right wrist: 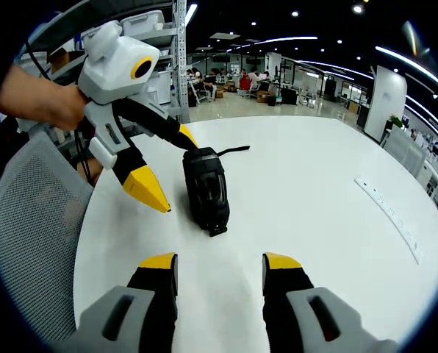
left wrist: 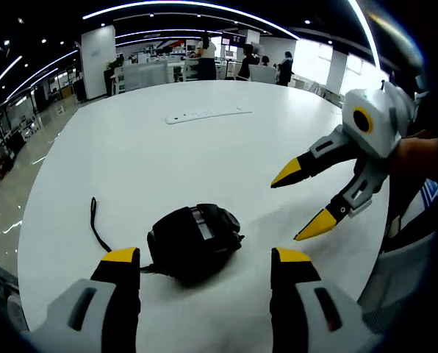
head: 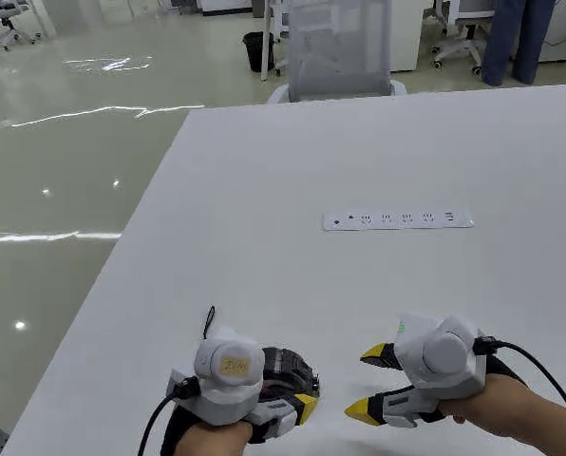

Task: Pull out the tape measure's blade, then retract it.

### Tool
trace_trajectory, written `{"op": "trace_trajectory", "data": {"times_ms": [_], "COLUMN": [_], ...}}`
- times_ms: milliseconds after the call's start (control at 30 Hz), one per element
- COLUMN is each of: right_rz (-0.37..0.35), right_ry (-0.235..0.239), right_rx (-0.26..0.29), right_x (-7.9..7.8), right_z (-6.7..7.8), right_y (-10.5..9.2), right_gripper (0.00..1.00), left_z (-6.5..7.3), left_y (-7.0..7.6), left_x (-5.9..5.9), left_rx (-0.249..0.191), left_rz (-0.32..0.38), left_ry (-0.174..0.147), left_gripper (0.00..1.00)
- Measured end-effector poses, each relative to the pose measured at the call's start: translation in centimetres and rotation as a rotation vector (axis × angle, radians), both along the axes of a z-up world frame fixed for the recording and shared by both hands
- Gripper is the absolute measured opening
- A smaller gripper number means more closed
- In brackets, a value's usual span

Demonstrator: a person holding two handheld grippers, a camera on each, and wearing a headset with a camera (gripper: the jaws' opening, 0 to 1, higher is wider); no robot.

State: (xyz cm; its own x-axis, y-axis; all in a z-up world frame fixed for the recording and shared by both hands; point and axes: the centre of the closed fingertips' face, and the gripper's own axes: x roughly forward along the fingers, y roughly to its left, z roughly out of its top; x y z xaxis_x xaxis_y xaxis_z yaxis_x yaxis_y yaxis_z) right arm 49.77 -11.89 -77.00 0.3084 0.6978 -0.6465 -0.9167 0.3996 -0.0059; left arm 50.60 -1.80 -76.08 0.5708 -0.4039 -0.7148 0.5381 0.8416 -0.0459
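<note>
White tabletop [head: 264,190] filled most of the scene, and behind it were a glossy pale floor and a grey mesh chair [head: 340,47] at the far edge of the table. The left claw [left wrist: 204,256] was held low over the table with its two yellow-tipped jaws spread wide and holding nothing. The tape measure [left wrist: 193,239], a black case, lay on the table just in front of this claw, about in line with the gap between the jaws. In the right gripper view one jaw tip stood very close to the far top corner of the case and the other jaw tip was just beside its side; whether any tip touched it I could not tell. A thin black strap [left wrist: 94,220] went out from the case over the table, ahead of the left claw's left jaw. The right claw [right wrist: 220,261] was also spread open and empty, and it pointed toward the tape measure, which lay ahead of it and a little to its left, with bare table between them. A hand held each claw from behind. A white power strip [head: 397,219] lay flat on the table, well apart from both claws, far beyond their tips.
</note>
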Motion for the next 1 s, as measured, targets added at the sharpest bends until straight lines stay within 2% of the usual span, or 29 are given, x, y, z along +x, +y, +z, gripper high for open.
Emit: {"op": "trace_trajectory", "data": {"times_ms": [33, 133, 233, 333, 467, 567, 733, 1000], "right_rz": [-0.004, -0.021, -0.047, -0.07, -0.095, -0.114, -0.136, -0.189], "right_ry": [0.001, 0.001, -0.002, -0.007, -0.004, -0.01, -0.008, -0.01], "right_rx": [0.003, 0.002, 0.01, 0.013, 0.017, 0.022, 0.03, 0.029], "right_x": [-0.1, -0.4, -0.6, -0.8, -1.0, -1.3, -1.9, -2.4], "right_z": [0.1, 0.3, 0.6, 1.0, 1.3, 1.8, 2.3, 2.7], "right_y": [-0.2, -1.0, -1.9, -2.9, -4.1, -5.0, -6.3, -8.8], "right_gripper": [0.47, 0.49, 0.5, 0.51, 0.54, 0.55, 0.58, 0.64], "left_z": [0.0, 0.2, 0.7, 0.8, 0.9, 1.3, 1.9, 2.8], "left_y": [-0.2, 0.0, -0.3, -0.2, 0.3, 0.7, 1.1, 2.2], "left_x": [-0.1, -0.3, -0.5, -0.9, -1.3, -1.5, -1.9, -2.2], "left_rx": [-0.012, -0.008, -0.044, -0.034, -0.038, -0.06, -0.054, -0.06], "left_rz": [-0.013, -0.047, -0.08, -0.123, -0.141, -0.149, -0.203, -0.211], "left_ry": [0.008, 0.003, 0.003, 0.001, 0.003, 0.002, -0.013, -0.048], "left_gripper": [0.7, 0.71, 0.73, 0.74, 0.75, 0.76, 0.8, 0.84]}}
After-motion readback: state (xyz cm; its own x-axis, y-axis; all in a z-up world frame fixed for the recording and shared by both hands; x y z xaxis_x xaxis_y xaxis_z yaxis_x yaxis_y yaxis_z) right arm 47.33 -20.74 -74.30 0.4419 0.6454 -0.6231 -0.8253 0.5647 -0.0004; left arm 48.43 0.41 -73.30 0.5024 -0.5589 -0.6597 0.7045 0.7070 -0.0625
